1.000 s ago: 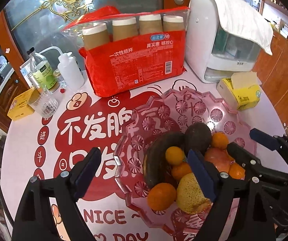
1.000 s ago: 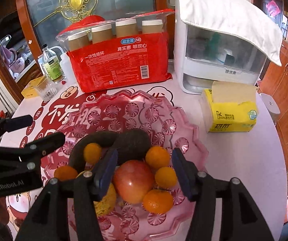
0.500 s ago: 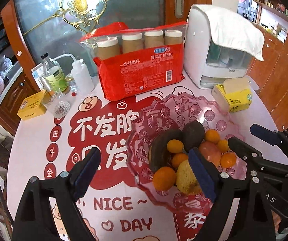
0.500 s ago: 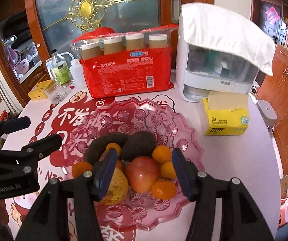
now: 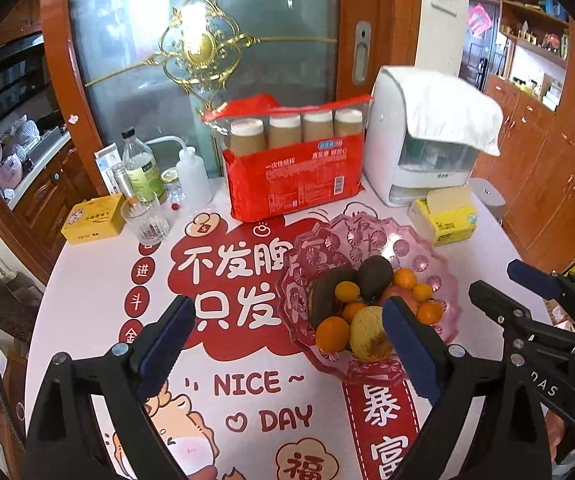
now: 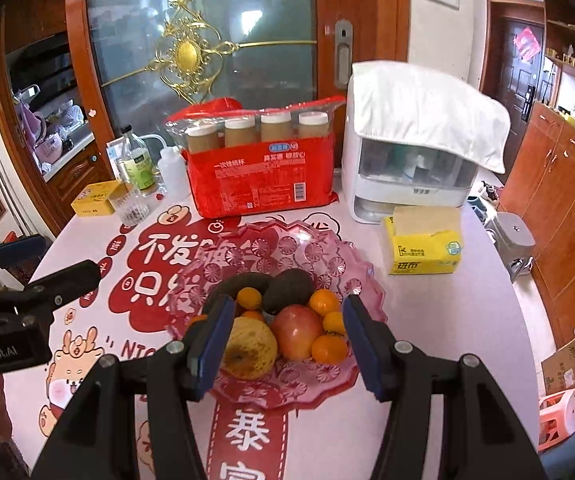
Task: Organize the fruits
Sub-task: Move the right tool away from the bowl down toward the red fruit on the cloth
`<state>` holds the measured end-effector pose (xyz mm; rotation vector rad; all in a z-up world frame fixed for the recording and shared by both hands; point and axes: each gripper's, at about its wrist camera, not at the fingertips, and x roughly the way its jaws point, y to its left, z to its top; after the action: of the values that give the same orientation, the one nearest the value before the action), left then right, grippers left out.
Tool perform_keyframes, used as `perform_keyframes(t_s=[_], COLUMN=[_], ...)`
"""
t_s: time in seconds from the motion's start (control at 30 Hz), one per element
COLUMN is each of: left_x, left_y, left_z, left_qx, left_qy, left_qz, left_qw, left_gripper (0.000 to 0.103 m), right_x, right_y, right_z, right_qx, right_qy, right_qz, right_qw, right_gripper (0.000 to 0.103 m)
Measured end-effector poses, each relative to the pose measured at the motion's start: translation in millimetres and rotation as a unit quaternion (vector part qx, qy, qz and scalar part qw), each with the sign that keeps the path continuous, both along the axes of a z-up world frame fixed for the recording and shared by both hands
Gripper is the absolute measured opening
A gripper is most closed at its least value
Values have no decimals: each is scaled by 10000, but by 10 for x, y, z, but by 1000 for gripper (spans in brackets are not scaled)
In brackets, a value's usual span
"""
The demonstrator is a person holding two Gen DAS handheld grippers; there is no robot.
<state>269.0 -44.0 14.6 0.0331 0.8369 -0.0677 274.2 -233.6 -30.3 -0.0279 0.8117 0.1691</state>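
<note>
- Fruit sits heaped in a pink, scallop-edged translucent plastic dish [image 6: 323, 256] on a round table under a white cloth printed with red characters [image 5: 99, 264].
- In the dish: a red apple [image 6: 296, 331], a yellow-brown pear with a dark bruise [image 6: 249, 350], a dark avocado [image 6: 288, 291], a blackened banana [image 6: 243, 282] curving behind, and several small orange tangerines [image 6: 328, 349].
- Left gripper [image 5: 289, 340], black with blue pads, hangs above the cloth, its jaws wide apart and just now opening further; nothing lies between them, though its right pad overlaps the dish in view.
- Right gripper [image 6: 289, 342] hovers over the near rim of the dish, jaws partly open and empty, framing the apple and pear without touching them.
- Behind the dish stand a red plastic pack of paper cups [image 6: 263, 170], a white countertop appliance draped with a white cloth [image 6: 411, 152], and a yellow tissue pack [image 6: 423, 246].
- At the far left are a ribbed drinking glass [image 5: 146, 220], bottles and a yellow box [image 5: 93, 220].
</note>
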Motion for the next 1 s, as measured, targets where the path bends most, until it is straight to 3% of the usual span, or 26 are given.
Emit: perform_keyframes(t_s=[0.3,0.6,0.83,1.0], left_x=[-455,-871,-1108,-1218], left_y=[290,748,1122,1317], left_z=[169,252,264,76], left_qx=[-93,-105,-215,-260], left_qy=[-153,-169,-164,34], left_qz=[-57,-60,-15,-45], left_qw=[9998,9998,9996,9996], left_gripper=[97,98,98,98], right_x=[-488,-883,-1162,-1326], right_y=[321,701,995,1161], right_z=[282,374,343,168], right_qx=[-52,-23,-47,-190], right_qy=[-268,-321,-271,-99], right_qz=[146,260,293,257], right_qw=[9995,9991,9992,9994], right_gripper=[63,63,63,63])
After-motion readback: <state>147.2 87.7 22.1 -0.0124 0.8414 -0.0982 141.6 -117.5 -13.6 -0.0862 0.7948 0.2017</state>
